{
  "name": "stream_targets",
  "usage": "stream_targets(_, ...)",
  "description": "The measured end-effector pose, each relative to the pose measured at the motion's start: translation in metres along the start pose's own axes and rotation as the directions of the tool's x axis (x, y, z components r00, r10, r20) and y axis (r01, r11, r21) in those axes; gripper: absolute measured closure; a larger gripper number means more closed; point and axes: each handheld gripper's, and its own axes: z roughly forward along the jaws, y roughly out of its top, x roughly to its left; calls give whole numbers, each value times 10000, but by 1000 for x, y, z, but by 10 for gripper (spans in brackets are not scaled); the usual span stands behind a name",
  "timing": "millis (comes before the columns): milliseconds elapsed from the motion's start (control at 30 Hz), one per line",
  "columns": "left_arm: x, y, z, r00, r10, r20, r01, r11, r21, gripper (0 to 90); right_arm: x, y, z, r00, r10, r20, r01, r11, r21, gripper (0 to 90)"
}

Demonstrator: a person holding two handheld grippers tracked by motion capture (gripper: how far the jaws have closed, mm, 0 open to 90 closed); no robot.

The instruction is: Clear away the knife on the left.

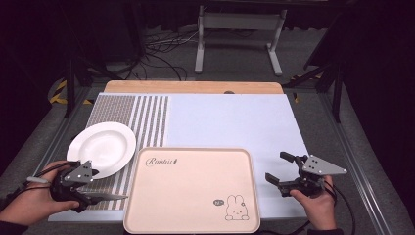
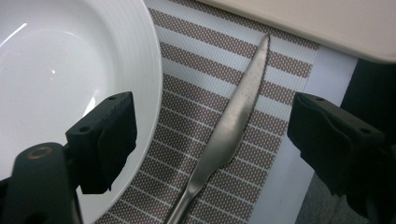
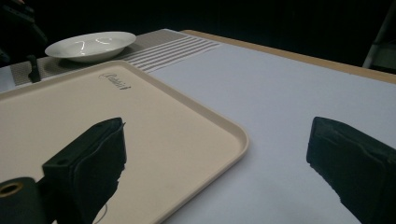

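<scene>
Here, left gripper (image 2: pixel 212 140): jaws spread over knife (image 2: pixel 229 126) on striped mat (image 1: pixel 132 117), plate (image 1: pixel 101 148) at 10 o'clock. Right gripper (image 1: pixel 283 173): jaws spread, empty, at tray's (image 1: pixel 191 188) 3 o'clock.

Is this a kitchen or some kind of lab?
Probably a lab or recording room set up like a dinner table. A plate, a knife and a tray lie on the table, but cables trail across the dark floor behind, and hand-held tongs wait nearby.

The desk (image 1: pixel 195 87) carries a pale blue mat (image 1: pixel 235 122), a striped placemat (image 1: pixel 142 117) and a beige tray (image 1: pixel 191 191).
</scene>
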Motion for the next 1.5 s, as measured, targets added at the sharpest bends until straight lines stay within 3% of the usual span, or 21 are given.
stream_targets(267,1,-3,2,9976,613,317,-637,9949,782,219,2,2,0,9999,-85,-88,84,9999,-73,54)
stream_targets(500,6,-7,7,9901,1266,609,-1351,9770,1653,283,2,2,-2,9999,-64,-145,62,9999,-126,54)
stream_targets(667,12,-11,12,9848,1484,907,-1656,9597,2270,356,2,2,-1,9997,-88,-211,86,9999,-110,55)
stream_targets(767,15,-12,14,9822,1622,946,-1822,9450,2714,377,2,2,-1,9997,-102,-242,99,9999,-126,54)
stream_targets(800,15,-12,14,9822,1622,946,-1822,9450,2714,371,2,2,-1,9996,-90,-266,86,9999,-117,54)
stream_targets(833,16,-13,15,9810,1689,951,-1895,9386,2884,380,2,2,0,9993,-90,-351,88,9999,-67,53)
stream_targets(900,17,-12,14,9810,1673,984,-1893,9368,2941,396,3,2,1,9992,-112,-393,111,9999,-36,53)
stream_targets(967,19,-12,15,9761,1849,1139,-2121,9239,3184,439,4,1,2,9987,-161,-487,162,9999,25,53)
stream_targets(1000,19,-12,15,9761,1849,1139,-2121,9239,3184,448,4,1,2,9987,-161,-487,162,9999,25,53)
stream_targets(1067,18,-12,16,9734,1973,1168,-2259,9123,3415,475,4,1,2,9985,-183,-513,186,9998,41,53)
stream_targets(1167,20,-11,17,9671,2258,1170,-2530,9008,3530,506,4,1,1,9985,-177,-516,177,9998,-6,53)
stream_targets(1267,22,-13,19,9649,2310,1248,-2611,8949,3619,530,4,1,1,9984,-195,-533,196,9998,13,51)
stream_targets(1367,24,-14,21,9588,2466,1410,-2827,8761,3905,583,4,1,1,9982,-220,-566,221,9998,5,51)
stream_targets(1400,24,-15,22,9618,2358,1393,-2724,8759,3982,601,4,1,1,9981,-222,-570,223,9998,6,51)
stream_targets(1500,25,-15,21,9521,2623,1571,-3038,8686,3914,658,4,1,1,9980,-214,-599,216,9998,24,50)
